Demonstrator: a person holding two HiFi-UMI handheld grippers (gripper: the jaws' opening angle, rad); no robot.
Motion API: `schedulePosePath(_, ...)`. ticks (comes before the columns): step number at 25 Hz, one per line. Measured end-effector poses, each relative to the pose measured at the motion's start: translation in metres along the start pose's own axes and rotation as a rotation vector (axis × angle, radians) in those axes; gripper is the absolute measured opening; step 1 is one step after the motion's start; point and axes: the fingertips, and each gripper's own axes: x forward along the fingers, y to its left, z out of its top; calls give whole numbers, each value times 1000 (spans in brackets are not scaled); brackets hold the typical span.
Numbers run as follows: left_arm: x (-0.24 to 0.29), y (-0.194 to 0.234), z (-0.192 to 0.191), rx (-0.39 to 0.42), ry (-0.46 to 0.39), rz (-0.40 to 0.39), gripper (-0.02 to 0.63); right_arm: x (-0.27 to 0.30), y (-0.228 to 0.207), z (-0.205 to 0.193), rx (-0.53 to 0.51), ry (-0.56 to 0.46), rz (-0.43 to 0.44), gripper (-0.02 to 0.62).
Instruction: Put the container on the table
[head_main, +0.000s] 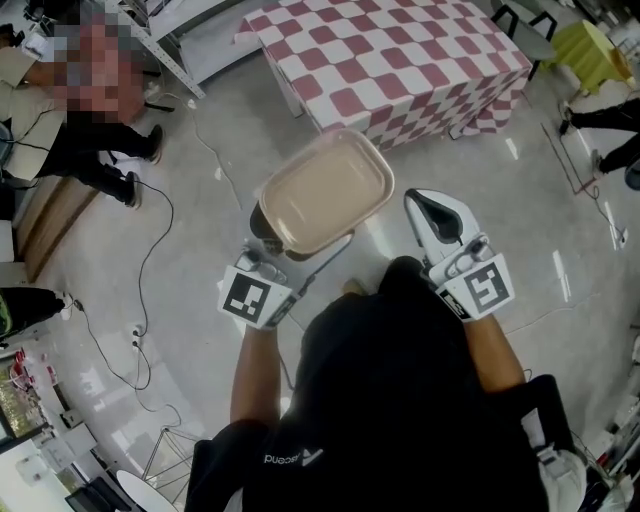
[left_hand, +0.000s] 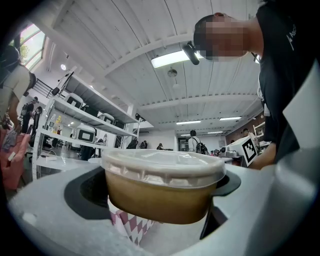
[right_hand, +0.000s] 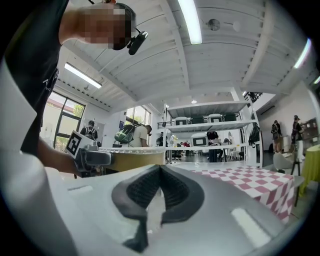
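A table (head_main: 400, 60) with checked cloth is seen at upper centre, on glossy grey floor (head_main: 190, 215). The beige rounded container (head_main: 325, 190) (lidded) is clamped by the left gripper (head_main: 296, 262) mid-frame; the right gripper (right_hand: 160, 172) is closed, empty.

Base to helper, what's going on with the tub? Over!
Left gripper shut on tub, holding it above the floor. Right gripper shut, empty. Checkered table ahead, nothing seen between.

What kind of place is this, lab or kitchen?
Probably an indoor lab or workshop, not a kitchen: open metal shelving holding boxy equipment, cables trailing over a polished floor, strip lights overhead, and one checkered-cloth table that looks like a staging spot.
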Motion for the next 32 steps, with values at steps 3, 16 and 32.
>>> schedulePosePath(3,2,15,-6,-14,6,2,572,11,-6,-3,-3,8,-15,3)
schedulePosePath(16,96,107,-33,-12,80,37,572,103,-109,-15,17,-3,-11,3)
schedulePosePath(32,283,239,-83,5,170,132,572,232,-310,-17,13,-13,99,3)
